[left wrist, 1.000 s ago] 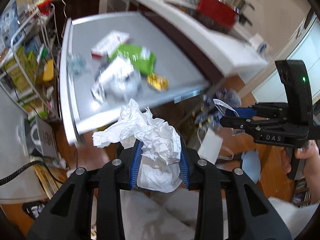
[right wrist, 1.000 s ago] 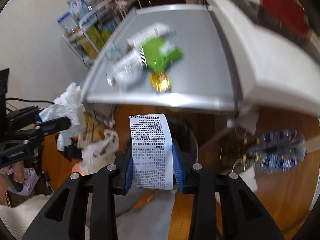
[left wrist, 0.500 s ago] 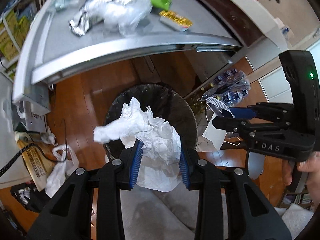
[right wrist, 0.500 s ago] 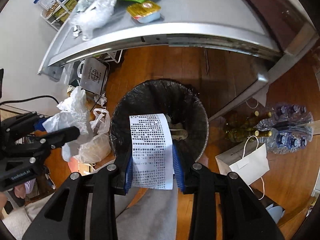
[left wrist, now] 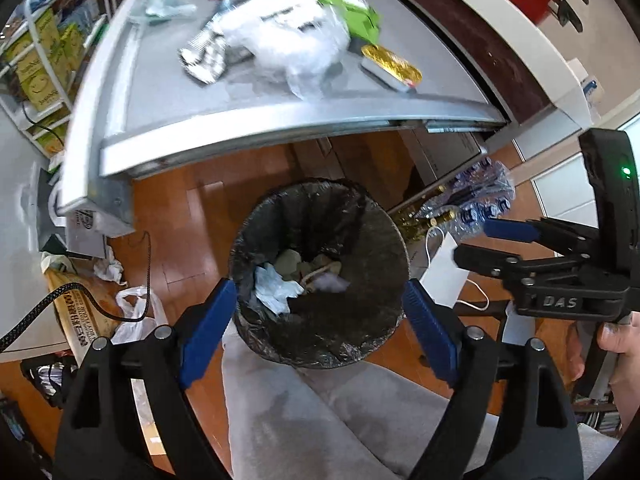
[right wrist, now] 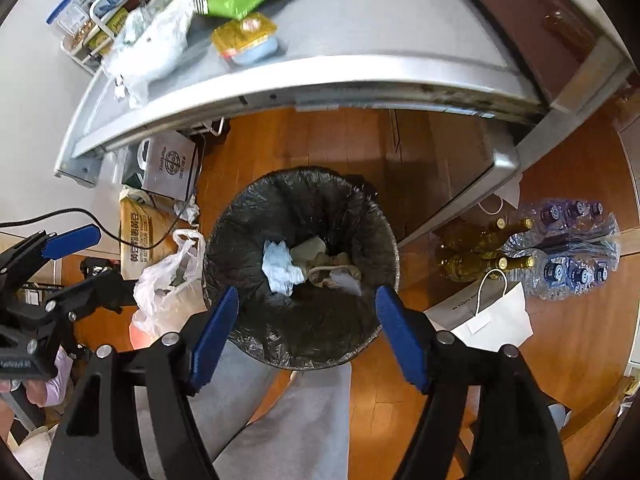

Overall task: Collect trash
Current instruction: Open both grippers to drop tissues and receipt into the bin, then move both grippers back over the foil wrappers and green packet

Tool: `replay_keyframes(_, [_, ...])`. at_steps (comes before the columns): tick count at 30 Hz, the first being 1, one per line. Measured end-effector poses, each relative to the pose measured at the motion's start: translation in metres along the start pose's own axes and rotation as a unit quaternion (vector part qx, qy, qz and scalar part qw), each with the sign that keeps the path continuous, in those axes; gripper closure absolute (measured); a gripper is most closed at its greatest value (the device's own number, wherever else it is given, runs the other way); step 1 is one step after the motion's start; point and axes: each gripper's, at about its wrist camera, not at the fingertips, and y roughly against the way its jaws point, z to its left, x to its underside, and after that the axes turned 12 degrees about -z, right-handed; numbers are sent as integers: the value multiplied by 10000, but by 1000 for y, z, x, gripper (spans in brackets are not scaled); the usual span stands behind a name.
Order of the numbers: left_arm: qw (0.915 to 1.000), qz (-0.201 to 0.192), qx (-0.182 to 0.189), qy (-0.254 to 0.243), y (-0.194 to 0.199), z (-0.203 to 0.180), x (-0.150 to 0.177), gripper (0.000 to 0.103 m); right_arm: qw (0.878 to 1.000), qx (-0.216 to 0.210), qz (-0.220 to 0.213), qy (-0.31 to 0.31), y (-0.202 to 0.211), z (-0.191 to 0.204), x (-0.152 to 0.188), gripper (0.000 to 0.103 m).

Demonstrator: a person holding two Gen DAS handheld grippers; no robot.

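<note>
A round bin lined with a black bag (left wrist: 360,216) (right wrist: 248,216) stands on the wooden floor under both grippers. Inside it lie a crumpled white tissue (left wrist: 276,286) (right wrist: 282,268) and a white receipt (right wrist: 346,282) on brownish scraps. My left gripper (left wrist: 319,292) hangs over the bin, its jaws opening with nothing between them. My right gripper (right wrist: 307,296) (left wrist: 488,244) does the same beside it. On the grey table (left wrist: 256,120) stay a white plastic bag (left wrist: 296,36), a green packet (left wrist: 344,4), a gold-lidded tub (left wrist: 392,66) and a foil wrapper (left wrist: 204,56).
The table's front edge overhangs the floor just beyond the bin. A white paper bag (right wrist: 496,316), glass bottles (right wrist: 476,260) and a pack of water bottles (right wrist: 572,256) stand right of it. A plastic bag (right wrist: 168,280) and a cable lie left. A grey trouser leg (left wrist: 304,412) is below.
Both grippers sank from table height to just over the bin. The left let go of the tissue and the right let go of the receipt; both pieces now lie in the bin.
</note>
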Motion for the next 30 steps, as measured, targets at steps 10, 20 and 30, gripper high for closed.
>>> replay_keyframes(10, [9919,-1079,-677,6,64,-1,-38,17,9922,24,-1248,44,89,18,-35,16])
replay_keyframes(20, [9725,-2074,-1053,93,121,-2,-95,17,9657,8,-2595,139,158,33,-92,8])
replay_keyframes(30, [9519,-2744,-1361,30,157,-4,-127,9,9415,125,-3359,256,198,44,-132,4])
